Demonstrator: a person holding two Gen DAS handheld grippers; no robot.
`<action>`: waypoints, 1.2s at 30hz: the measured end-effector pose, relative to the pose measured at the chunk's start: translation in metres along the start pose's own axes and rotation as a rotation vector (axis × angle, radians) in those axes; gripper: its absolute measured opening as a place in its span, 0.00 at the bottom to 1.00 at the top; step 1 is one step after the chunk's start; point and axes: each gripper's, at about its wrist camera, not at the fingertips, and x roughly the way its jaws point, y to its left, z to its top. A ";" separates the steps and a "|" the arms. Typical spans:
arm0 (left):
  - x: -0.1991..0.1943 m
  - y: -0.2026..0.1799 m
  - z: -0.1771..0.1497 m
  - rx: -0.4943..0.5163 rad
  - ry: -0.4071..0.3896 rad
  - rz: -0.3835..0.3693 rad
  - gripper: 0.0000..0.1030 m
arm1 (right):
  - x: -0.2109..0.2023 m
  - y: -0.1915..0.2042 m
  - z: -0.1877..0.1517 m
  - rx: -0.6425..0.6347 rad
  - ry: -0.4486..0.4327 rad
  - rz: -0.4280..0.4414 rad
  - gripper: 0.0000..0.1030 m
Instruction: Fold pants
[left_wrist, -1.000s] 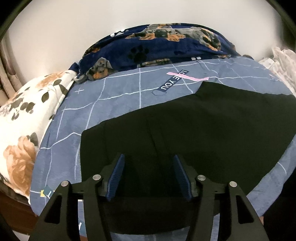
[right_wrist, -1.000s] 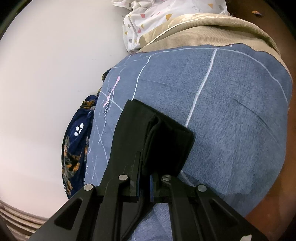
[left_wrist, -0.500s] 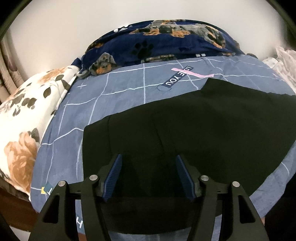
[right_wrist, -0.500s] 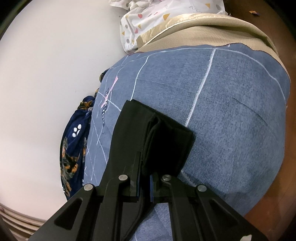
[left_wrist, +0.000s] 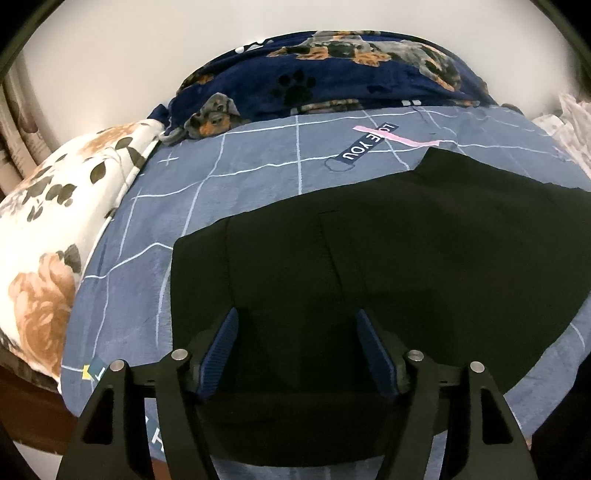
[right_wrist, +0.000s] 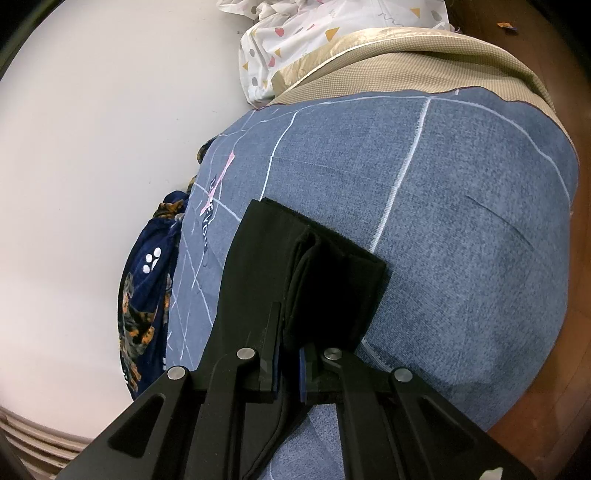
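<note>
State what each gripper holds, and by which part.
Right gripper: shut on the black pants, at a folded end. Left gripper: open above them, holding nothing.

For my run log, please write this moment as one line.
stage: folding | left gripper: open above black pants | right gripper: shut on pants end | surface: blue bedsheet

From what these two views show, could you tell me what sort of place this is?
Most likely a bedroom: the black pants lie on a bed with a blue grid-patterned sheet, a floral pillow and a dog-print blanket.
</note>
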 end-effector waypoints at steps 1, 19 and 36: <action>0.001 0.000 0.000 0.000 0.002 0.002 0.68 | 0.000 0.000 0.000 0.001 0.000 -0.002 0.03; 0.002 0.059 0.002 -0.187 0.017 0.024 0.72 | 0.002 -0.001 0.001 0.007 -0.001 -0.011 0.03; -0.046 0.083 0.018 -0.383 -0.023 -0.118 0.72 | -0.001 -0.001 -0.008 0.022 -0.005 -0.023 0.03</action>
